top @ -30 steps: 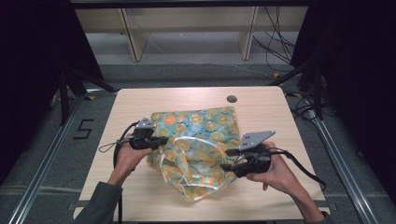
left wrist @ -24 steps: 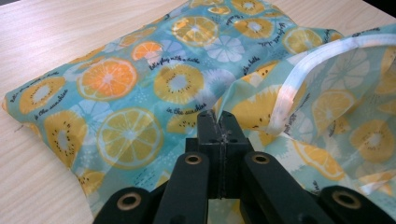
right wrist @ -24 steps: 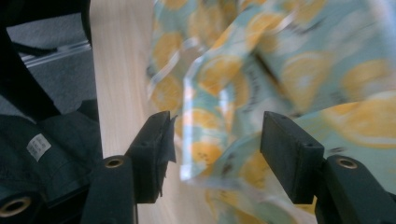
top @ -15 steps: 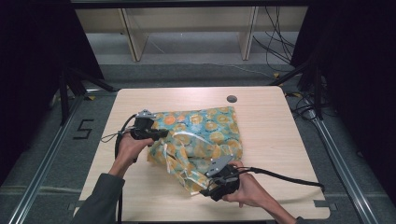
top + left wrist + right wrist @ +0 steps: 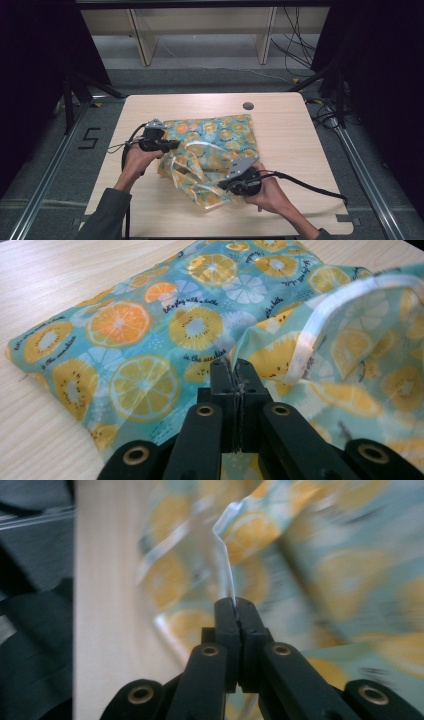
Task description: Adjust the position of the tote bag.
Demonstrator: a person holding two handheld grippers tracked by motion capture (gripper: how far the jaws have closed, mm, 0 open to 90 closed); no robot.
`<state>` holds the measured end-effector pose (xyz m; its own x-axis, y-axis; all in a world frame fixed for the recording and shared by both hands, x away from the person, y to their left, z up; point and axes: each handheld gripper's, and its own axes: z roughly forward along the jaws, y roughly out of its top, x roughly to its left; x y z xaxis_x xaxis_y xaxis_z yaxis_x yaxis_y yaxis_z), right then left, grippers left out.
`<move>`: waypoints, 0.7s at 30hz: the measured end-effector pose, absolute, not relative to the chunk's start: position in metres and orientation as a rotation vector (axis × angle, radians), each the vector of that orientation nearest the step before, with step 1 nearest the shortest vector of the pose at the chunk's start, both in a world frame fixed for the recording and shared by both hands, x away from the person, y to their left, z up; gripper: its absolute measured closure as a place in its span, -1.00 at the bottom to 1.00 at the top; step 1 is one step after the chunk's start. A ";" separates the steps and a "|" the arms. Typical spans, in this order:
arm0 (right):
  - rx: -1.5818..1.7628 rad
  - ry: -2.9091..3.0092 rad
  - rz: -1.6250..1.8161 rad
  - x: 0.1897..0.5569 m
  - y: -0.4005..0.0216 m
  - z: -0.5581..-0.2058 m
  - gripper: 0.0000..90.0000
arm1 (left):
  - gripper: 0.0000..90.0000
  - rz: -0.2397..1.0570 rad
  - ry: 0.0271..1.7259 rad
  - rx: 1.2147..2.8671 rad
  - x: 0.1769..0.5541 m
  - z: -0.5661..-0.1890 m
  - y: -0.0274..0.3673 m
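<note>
A teal cloth (image 5: pixel 220 135) printed with orange and kiwi slices, edged in white trim, lies rumpled mid-table. My left gripper (image 5: pixel 175 145) is at its left edge, and in the left gripper view that gripper (image 5: pixel 237 365) is shut on a fold of the cloth (image 5: pixel 150 330). At the cloth's near edge, my right gripper (image 5: pixel 223 184) has just closed its jaws. In the blurred right gripper view, this gripper (image 5: pixel 236 602) pinches the white trim (image 5: pixel 227 575), with the cloth (image 5: pixel 310 550) rising beyond.
The light wooden table (image 5: pixel 300 150) has a dark round grommet (image 5: pixel 248 106) near its far edge. Black cables (image 5: pixel 305 185) trail from both grippers. Wooden shelving (image 5: pixel 200 35) and floor rails stand beyond and beside the table.
The right hand has moved left and down to the cloth's near edge, and its jaws went from open to closed on the trim. The left hand kept still.
</note>
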<state>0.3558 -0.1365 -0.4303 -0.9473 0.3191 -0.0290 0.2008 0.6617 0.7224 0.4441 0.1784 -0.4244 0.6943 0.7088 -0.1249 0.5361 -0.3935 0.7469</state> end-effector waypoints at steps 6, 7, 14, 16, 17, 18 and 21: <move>0.536 2.525 1.202 0.392 -0.157 -0.396 1.00 | 0.92 0.273 0.901 2.133 0.432 -0.423 0.177; 0.549 2.496 1.180 0.404 -0.159 -0.393 1.00 | 0.91 0.271 0.891 2.138 0.431 -0.424 0.177; 0.758 2.436 1.058 0.483 -0.168 -0.404 1.00 | 0.39 0.314 0.872 2.141 0.416 -0.414 0.167; 0.799 2.451 1.002 0.495 -0.163 -0.415 1.00 | 0.25 0.387 0.833 2.161 0.404 -0.402 0.158; 0.799 2.447 0.980 0.500 -0.161 -0.421 1.00 | 0.24 0.400 0.796 2.160 0.397 -0.396 0.153; 0.816 2.455 0.968 0.503 -0.160 -0.425 1.00 | 0.21 0.399 0.768 2.149 0.391 -0.390 0.148; 0.865 2.457 0.948 0.511 -0.156 -0.434 1.00 | 0.23 0.401 0.684 2.159 0.376 -0.381 0.131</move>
